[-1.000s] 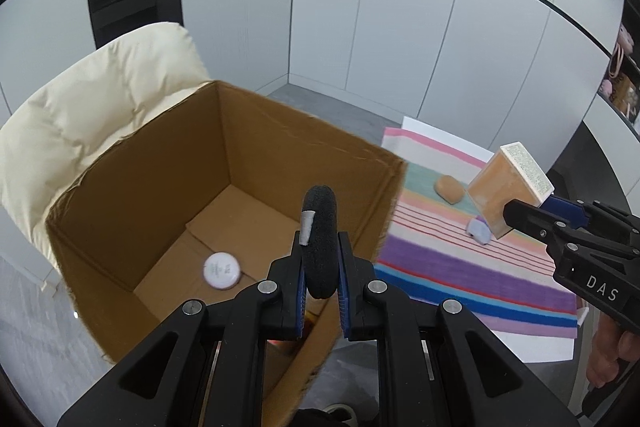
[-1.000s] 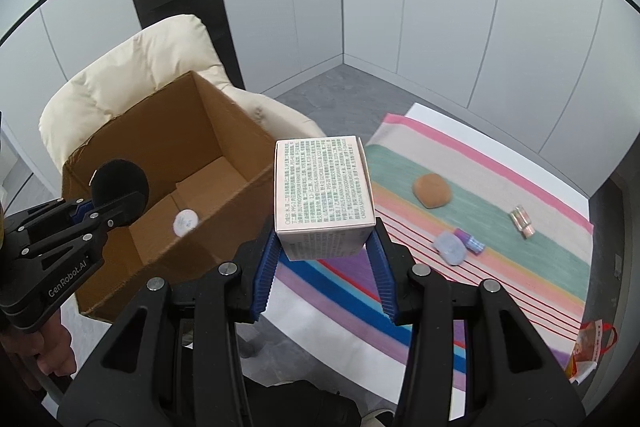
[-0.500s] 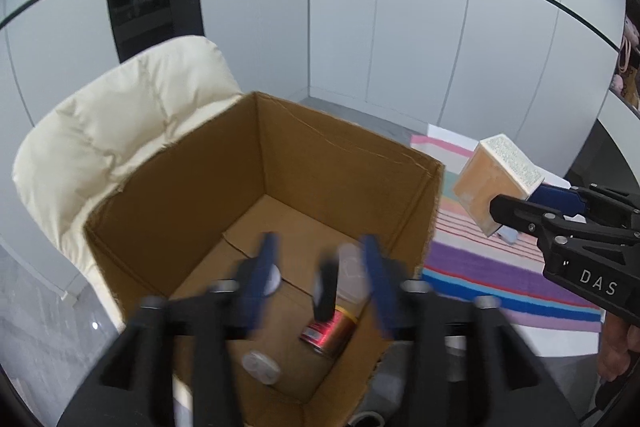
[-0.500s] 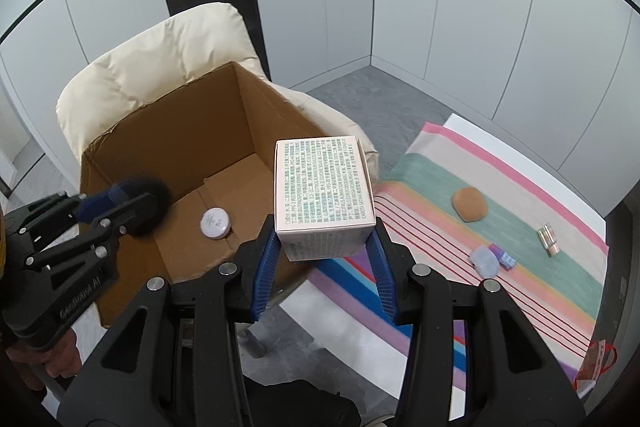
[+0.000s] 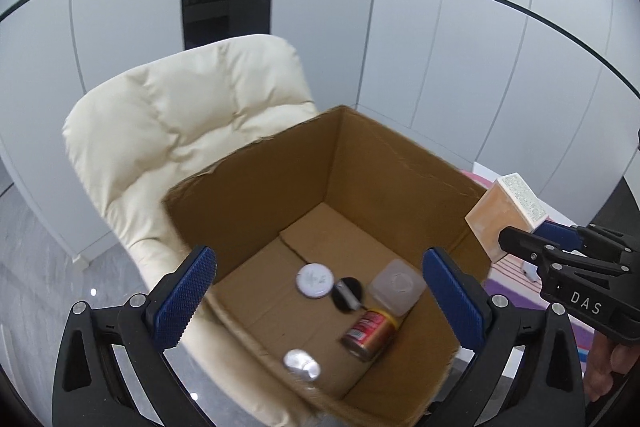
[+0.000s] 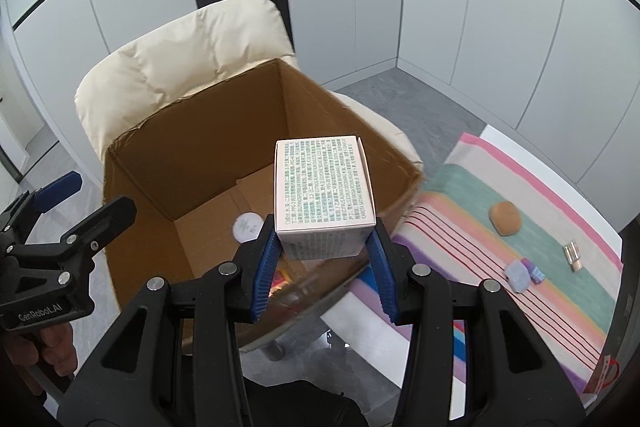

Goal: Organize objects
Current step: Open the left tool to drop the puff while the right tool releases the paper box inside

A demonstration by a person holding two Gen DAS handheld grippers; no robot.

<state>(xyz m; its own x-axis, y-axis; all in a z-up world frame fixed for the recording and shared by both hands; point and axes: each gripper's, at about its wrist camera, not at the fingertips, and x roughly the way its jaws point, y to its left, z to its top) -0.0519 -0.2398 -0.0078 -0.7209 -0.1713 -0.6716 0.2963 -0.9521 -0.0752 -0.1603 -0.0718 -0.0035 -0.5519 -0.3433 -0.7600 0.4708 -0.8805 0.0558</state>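
Both grippers hang over the cardboard box point(image 5: 256, 187): left gripper point(image 5: 320, 301) just spread its jaws wide, nothing between, right gripper point(image 6: 323, 269) clamping a printed carton point(image 6: 324, 187).

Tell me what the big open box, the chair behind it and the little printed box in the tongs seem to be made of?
Cardboard box: brown corrugated cardboard, matte, with rough torn edges and folded floor flaps. Chair: cream padded upholstery, quilted and softly wrinkled, probably fabric or faux leather. Small printed carton: thin paperboard, smooth, with crisp folds and fine print.
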